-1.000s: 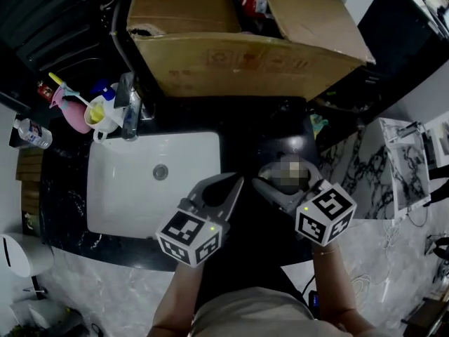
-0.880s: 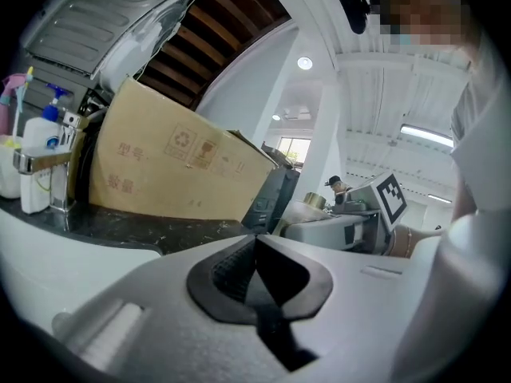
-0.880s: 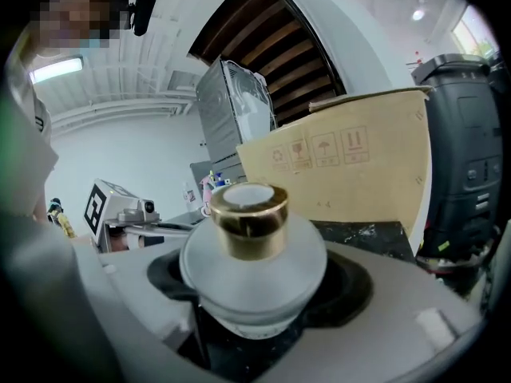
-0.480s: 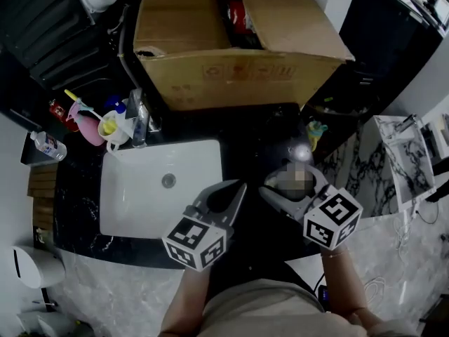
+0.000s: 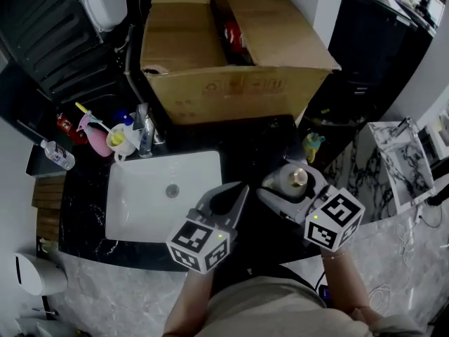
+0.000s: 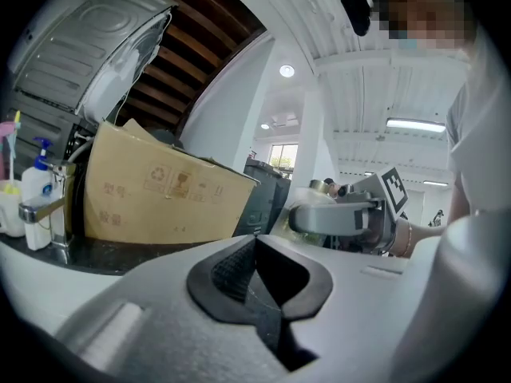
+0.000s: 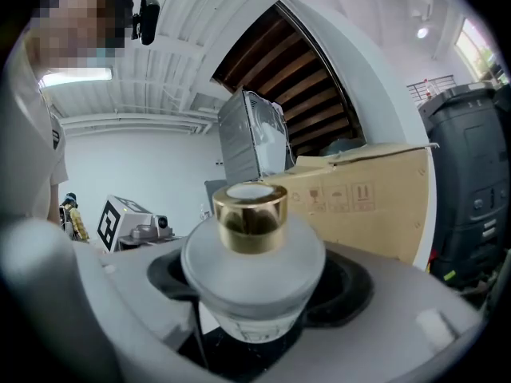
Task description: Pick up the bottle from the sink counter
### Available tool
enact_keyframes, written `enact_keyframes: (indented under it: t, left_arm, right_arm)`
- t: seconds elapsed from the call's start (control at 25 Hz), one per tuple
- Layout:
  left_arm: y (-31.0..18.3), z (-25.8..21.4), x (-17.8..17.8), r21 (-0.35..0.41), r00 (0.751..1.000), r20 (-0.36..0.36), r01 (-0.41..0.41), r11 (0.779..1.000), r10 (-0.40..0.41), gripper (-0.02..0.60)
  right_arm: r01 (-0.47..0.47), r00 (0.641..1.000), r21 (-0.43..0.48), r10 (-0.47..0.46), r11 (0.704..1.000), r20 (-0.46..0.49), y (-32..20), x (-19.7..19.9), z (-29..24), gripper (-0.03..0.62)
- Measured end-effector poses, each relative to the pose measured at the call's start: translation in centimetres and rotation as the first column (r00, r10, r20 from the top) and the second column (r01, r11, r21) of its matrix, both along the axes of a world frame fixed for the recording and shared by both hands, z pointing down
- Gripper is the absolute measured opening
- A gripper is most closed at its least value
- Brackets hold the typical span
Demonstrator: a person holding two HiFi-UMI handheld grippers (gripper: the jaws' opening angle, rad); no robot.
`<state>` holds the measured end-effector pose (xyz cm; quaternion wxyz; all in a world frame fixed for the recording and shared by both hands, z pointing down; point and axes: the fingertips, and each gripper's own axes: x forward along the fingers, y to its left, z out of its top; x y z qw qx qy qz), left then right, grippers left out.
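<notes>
The right tool [image 5: 286,185] grips the upright, gold-capped frosted glass bottle [image 7: 252,266] at the black desk [image 5: 259,146], just right of the closed, empty left tool [image 5: 238,189].

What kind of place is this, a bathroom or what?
Most likely a bathroom or washroom, perhaps doubling as storage. A white sink sits in a black counter with a faucet behind it, toothbrush cups stand beside the faucet, and a big cardboard box stands behind them.
</notes>
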<state>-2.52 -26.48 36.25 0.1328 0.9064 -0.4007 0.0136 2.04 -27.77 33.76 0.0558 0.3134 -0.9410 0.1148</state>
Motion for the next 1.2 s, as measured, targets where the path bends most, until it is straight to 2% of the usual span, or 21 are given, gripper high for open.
enact_keyframes:
  t: [0.12, 0.4, 0.68, 0.96, 1.08, 1.2]
  left_arm:
    - [0.3, -1.1, 0.1, 0.036, 1.000, -0.007, -0.001, 0.999, 0.002, 0.006]
    - [-0.5, -4.3, -0.3, 0.147, 0.998, -0.048, 0.054, 0.988, -0.047, 0.006]
    - [-0.9, -5.7, -0.1, 0.188, 0.998, -0.044, 0.057, 0.981, -0.050, 0.006]
    - [-1.1, -8.2, -0.3, 0.295, 0.995, -0.081, 0.088, 0.951, -0.067, 0.006]
    - [-1.1, -8.0, -0.2, 0.296, 0.996, -0.071, 0.076, 0.952, -0.057, 0.006]
    - [-1.1, -7.1, 0.3, 0.265, 0.998, -0.046, 0.054, 0.963, -0.043, 0.006]
  right_arm:
    - [0.002, 0.999, 0.031, -0.003, 1.000, 0.032, 0.2, -0.1, -1.6, 0.344]
    - [-0.013, 0.998, 0.107, 0.005, 0.994, 0.069, -0.2, 0.4, -4.7, 0.342]
    - [-0.022, 0.995, 0.172, 0.004, 0.985, 0.104, -0.2, 0.8, -6.9, 0.342]
    - [-0.017, 0.991, 0.211, -0.011, 0.977, 0.131, 0.2, 0.8, -7.7, 0.342]
    - [-0.005, 0.989, 0.210, -0.027, 0.978, 0.148, 0.2, 0.7, -7.6, 0.342]
    - [0.009, 0.989, 0.203, -0.038, 0.979, 0.141, 0.3, 0.4, -7.2, 0.342]
